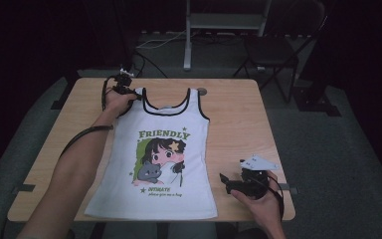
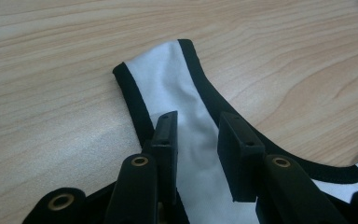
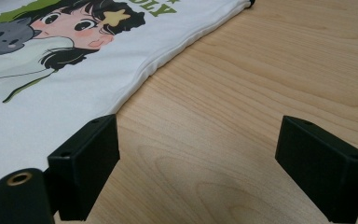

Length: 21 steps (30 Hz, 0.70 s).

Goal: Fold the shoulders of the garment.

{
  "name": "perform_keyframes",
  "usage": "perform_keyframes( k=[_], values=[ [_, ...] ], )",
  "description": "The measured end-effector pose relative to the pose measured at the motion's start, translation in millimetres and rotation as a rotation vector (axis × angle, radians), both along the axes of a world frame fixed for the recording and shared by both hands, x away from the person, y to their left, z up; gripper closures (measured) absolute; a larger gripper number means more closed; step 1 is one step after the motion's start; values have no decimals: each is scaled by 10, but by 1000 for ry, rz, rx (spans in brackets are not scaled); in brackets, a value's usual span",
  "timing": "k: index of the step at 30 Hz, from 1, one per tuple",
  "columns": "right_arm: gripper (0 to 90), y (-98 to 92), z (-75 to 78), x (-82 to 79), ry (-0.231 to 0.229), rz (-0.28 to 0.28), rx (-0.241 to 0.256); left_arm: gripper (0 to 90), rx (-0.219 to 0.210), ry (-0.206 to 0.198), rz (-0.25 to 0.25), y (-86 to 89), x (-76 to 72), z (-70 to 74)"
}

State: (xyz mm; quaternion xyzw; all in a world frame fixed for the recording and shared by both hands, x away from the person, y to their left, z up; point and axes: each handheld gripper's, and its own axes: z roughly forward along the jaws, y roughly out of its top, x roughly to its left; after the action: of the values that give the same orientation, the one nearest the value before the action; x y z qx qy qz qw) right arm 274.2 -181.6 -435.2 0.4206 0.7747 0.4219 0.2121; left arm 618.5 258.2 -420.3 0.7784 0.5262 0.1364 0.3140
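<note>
The light wooden surface (image 1: 238, 114) stands in a dim room, its near edge closest to the person whose forearms come in over it. Spread flat on it, front up and hem toward the near edge, lies a white sleeveless tank top with black trim and a cartoon print of a girl and a grey cat under the word FRIENDLY (image 1: 161, 159). Grey carpet runs round the surface on either side.

At the near right corner, the right gripper (image 1: 225, 180) rests in the person's hand on bare wood just beside the top's side seam, apart from the cloth. In the right gripper view its black fingers (image 3: 86, 163) stand wide open with nothing between them but wood grain; the left one hangs over the edge of the white fabric (image 3: 51, 88), though whether it touches I cannot tell.

Farther off, at the top's left shoulder, the left gripper (image 1: 138, 96) is held low over the strap. In the left gripper view its fingers (image 2: 165, 140) are partly open, a narrow gap between them, astride the white strap with black edging (image 2: 168, 70). The strap lies flat on the wood, running between them, and is not pinched.

Beyond the far edge, in the dark, stand a folding chair (image 1: 273, 50), a metal stand (image 1: 188, 45) and loose cables (image 1: 154, 42) on the floor.
</note>
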Motion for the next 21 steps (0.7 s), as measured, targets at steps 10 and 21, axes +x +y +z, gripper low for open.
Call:
perform_keyframes(
  k=[10, 21],
  values=[
    [131, 32, -15, 8, 9, 16, -9, 832, -35, 1, -8, 54, -6, -29],
    [132, 15, -13, -5, 5, 8, -7, 890, -81, -5, -25, 69, -70, -16]
  ],
)
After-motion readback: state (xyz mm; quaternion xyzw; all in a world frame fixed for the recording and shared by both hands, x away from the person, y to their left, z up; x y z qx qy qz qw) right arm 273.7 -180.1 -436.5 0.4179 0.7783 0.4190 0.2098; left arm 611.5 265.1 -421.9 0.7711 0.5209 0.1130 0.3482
